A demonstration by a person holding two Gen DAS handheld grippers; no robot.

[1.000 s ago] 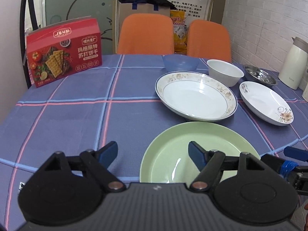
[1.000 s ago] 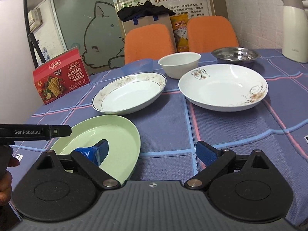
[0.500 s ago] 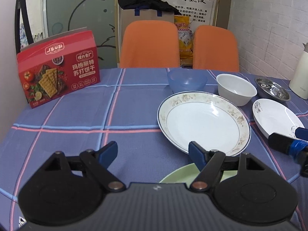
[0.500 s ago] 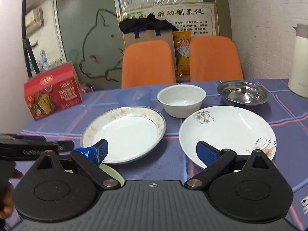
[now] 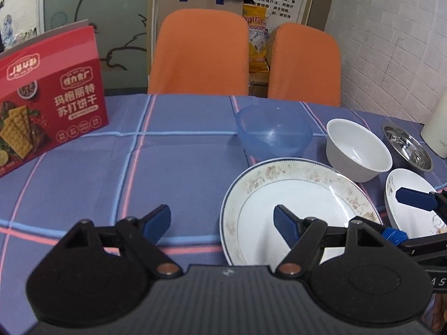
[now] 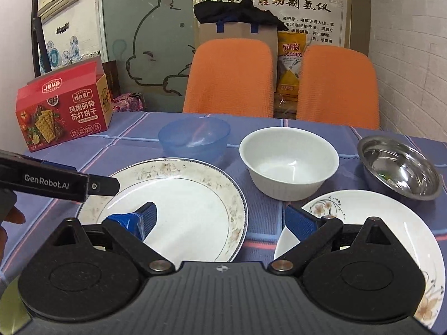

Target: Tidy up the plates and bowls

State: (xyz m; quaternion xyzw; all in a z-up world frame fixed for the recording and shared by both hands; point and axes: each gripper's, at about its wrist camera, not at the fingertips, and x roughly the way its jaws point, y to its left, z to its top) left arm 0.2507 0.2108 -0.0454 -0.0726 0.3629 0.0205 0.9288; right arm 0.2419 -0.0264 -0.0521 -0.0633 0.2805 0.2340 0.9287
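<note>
Two hand-held grippers now nearer rimmed plate

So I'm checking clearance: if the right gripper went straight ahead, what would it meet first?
Probably the white bowl, dead ahead between the right gripper's open fingers; depth is uncertain.

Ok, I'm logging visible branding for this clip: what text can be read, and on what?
"GenRobot.AI": side of the left gripper.
"玛格丽特 苏打饼干": front of the red cracker box; its smaller print is unreadable.
"网谊": yellow bag behind the chairs.
Wall poster: large heading partly legible, small lines blurred.
</note>
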